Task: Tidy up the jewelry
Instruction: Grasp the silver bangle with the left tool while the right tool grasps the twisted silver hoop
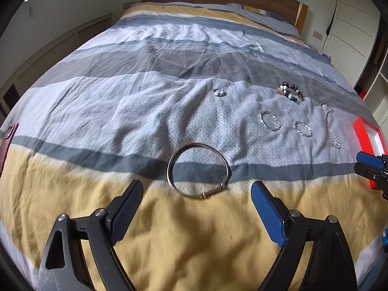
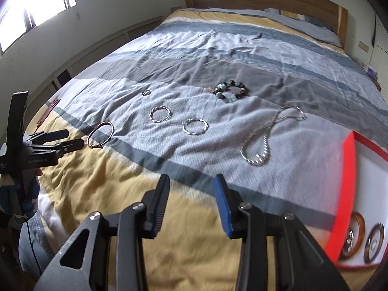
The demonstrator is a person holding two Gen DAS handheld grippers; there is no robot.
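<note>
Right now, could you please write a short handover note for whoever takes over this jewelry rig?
Left gripper: open, empty, plain metal bangle on the bedspread just ahead of it.
Right gripper: jaws partly apart, empty, next to the red box.
Done: two bangles lie in the box.
Left on the bed: plain bangle, two twisted bracelets, chain necklace, beaded bracelet, small ring.

My left gripper (image 1: 196, 194) showed one black pad and one blue. The bangle (image 1: 198, 169) before it was plain silver. The duvet (image 1: 121, 111) ran in stripes: mustard yellow, slate grey, white, and pale blue with a key-fret weave. The beaded bracelet (image 2: 230, 91) was brown, black and pale turquoise. The box (image 2: 344, 194) had a red rim and white inside.
</note>
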